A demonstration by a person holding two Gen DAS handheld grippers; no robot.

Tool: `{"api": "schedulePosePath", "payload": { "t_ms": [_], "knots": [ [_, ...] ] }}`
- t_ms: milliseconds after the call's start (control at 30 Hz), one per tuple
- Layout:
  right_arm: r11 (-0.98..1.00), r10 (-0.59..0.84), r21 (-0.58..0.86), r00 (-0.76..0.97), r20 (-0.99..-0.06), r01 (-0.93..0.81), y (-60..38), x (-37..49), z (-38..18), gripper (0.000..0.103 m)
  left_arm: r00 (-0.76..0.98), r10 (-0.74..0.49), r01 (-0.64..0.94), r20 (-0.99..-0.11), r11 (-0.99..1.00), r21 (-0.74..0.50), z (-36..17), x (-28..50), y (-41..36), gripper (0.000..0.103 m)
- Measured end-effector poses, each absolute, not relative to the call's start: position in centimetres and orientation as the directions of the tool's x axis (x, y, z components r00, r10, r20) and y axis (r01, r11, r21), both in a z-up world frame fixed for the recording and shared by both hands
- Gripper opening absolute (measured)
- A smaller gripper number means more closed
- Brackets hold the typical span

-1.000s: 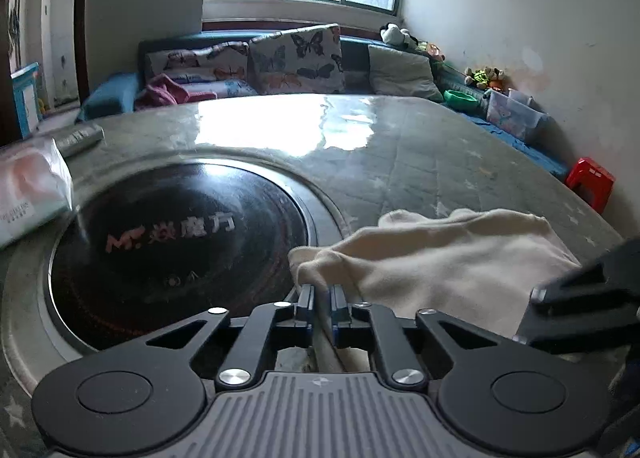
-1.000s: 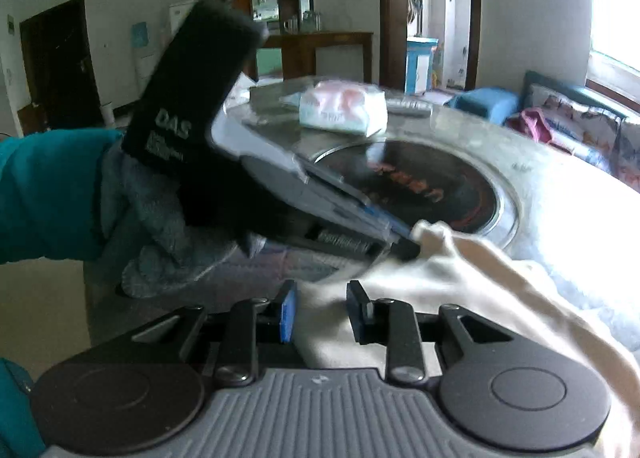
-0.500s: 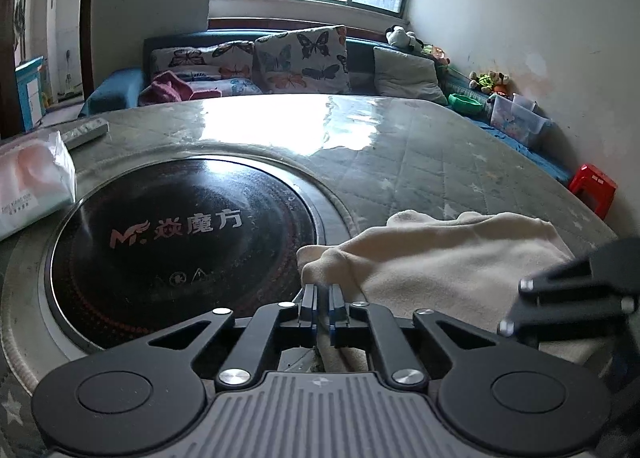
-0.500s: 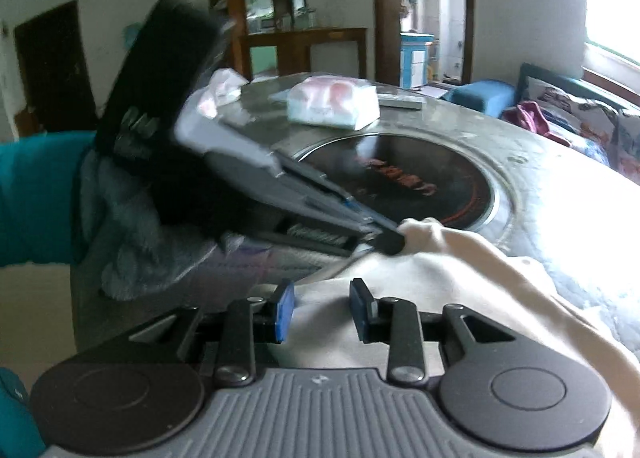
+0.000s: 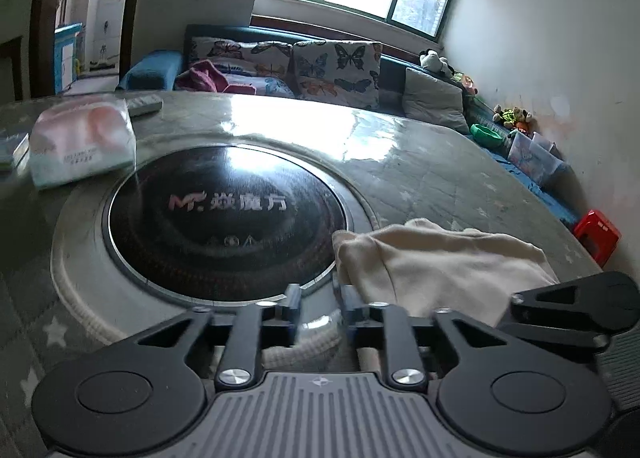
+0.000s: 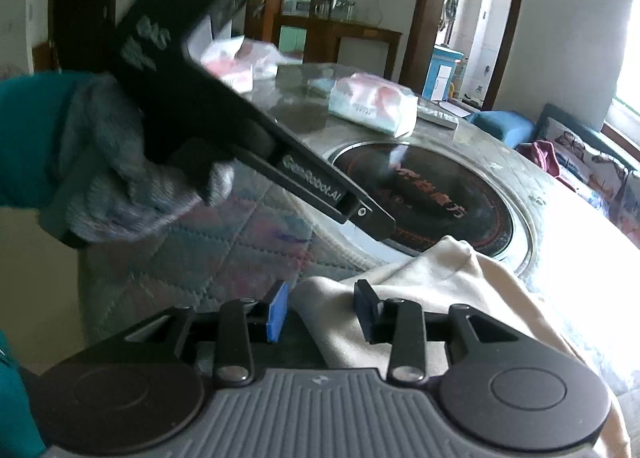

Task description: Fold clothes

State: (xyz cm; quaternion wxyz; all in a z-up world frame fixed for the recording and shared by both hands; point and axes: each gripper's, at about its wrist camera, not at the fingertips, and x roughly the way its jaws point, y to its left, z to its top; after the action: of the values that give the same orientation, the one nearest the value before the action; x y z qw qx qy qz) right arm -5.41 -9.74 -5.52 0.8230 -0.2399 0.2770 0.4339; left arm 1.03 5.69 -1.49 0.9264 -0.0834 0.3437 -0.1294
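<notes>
A cream garment [image 5: 440, 266] lies crumpled on the round table [image 5: 420, 162], one corner reaching the rim of the black hotplate [image 5: 224, 214]. My left gripper [image 5: 320, 306] hovers at that corner with its jaws opening. Only the plate's rim and a strip of cloth lower down show in the gap. In the right wrist view a grey-gloved hand [image 6: 132, 194] holds this left gripper [image 6: 382, 228] just above the garment [image 6: 460, 290]. My right gripper [image 6: 322, 308] is also opening, and a fold of the cloth lies loose between its pads. Its black fingers [image 5: 560, 310] show at the left view's right edge.
A tissue pack [image 5: 80, 138] and a remote [image 5: 144, 104] lie at the table's far left. A second pack [image 6: 372, 102] and plastic bags [image 6: 240, 58] lie further along the table. Behind it are a sofa with butterfly cushions [image 5: 336, 70] and a red stool [image 5: 598, 236].
The left jaws, pinched together on the cloth's edge before, have parted and let it go. The right jaws have widened. Both grippers have rolled and shifted a little along the cloth.
</notes>
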Motion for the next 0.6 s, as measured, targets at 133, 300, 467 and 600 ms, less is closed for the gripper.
{"api": "schedulePosePath", "payload": {
  "t_ms": [133, 300, 467, 600],
  "knots": [
    [0.499, 0.548, -0.218, 0.5, -0.671, -0.839, -8.9, -5.9, -6.0, 0.036, 0.718, -0.318, 0.161, -0.618, 0.941, -0.298, -1.6, 0.5, 5.9, 0.039],
    [0.517, 0.539, -0.224, 0.518, -0.664, -0.826, -8.9, -5.8, -6.0, 0.02, 0.702, -0.354, 0.099, -0.618, 0.908, -0.408, -1.7, 0.6, 6.2, 0.048],
    [0.587, 0.58, -0.107, 0.509, -0.636, -0.802, -10.8, -4.5, -4.4, 0.009, 0.677, -0.375, -0.007, -0.633, 0.857, -0.515, -2.4, 1.4, 6.8, 0.05],
    [0.624, 0.617, -0.018, 0.506, -0.602, -0.781, -12.3, -3.7, -3.1, 0.009, 0.662, -0.426, -0.088, -0.617, 0.773, -0.628, -2.9, 1.9, 7.4, 0.05]
  ]
}}
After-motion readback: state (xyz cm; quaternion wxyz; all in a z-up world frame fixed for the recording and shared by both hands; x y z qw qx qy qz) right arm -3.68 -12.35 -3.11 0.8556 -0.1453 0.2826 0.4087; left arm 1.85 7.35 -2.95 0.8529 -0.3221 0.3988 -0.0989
